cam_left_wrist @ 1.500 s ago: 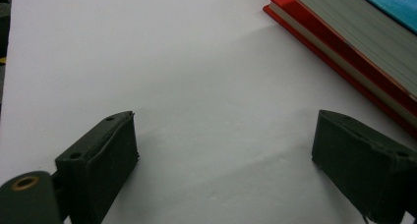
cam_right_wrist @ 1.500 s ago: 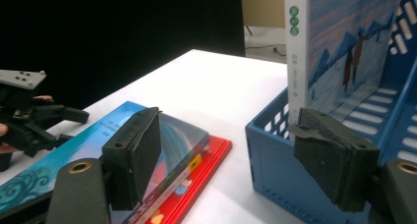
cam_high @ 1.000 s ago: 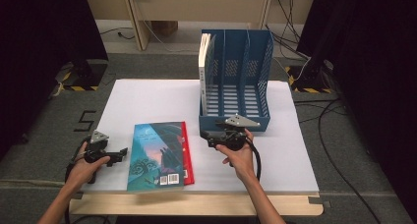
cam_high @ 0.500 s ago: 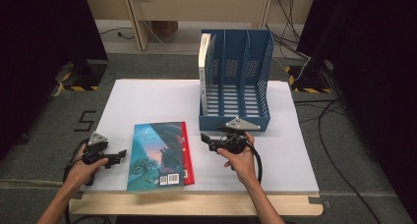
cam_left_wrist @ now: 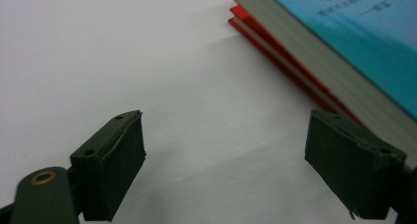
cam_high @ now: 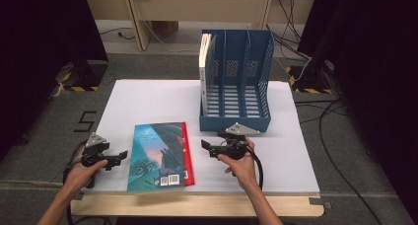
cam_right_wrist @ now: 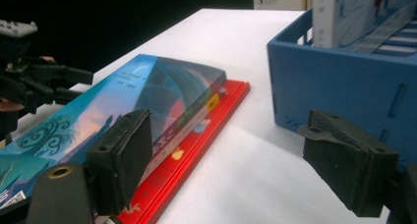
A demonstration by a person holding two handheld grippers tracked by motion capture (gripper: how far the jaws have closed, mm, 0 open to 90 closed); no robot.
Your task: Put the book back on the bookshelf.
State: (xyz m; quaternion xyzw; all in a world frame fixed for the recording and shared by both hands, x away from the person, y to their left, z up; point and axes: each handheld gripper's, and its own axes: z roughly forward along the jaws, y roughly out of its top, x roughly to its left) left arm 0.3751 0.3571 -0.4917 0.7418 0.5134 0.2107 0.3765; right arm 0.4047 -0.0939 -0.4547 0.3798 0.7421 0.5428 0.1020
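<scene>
A white worktop [cam_high: 148,101] is set on grey flooring amid dark curtains. The blue book [cam_high: 156,156] lies flat on a red book [cam_high: 187,153], between the released left claw [cam_high: 121,157] and released right claw [cam_high: 204,147].

On the bench [cam_high: 148,101], a book [cam_high: 154,156] lies flat near the front edge, stacked on a second book [cam_high: 187,153] whose edge sticks out to its right. The file rack [cam_high: 235,94] stands behind and to the right of them, with another book [cam_high: 204,62] upright in its leftmost compartment. The left hand-held gripper [cam_high: 121,156] sits just left of the stack (jaws toward it); the right hand-held gripper [cam_high: 205,146] sits just right of it, in front of the rack.
</scene>
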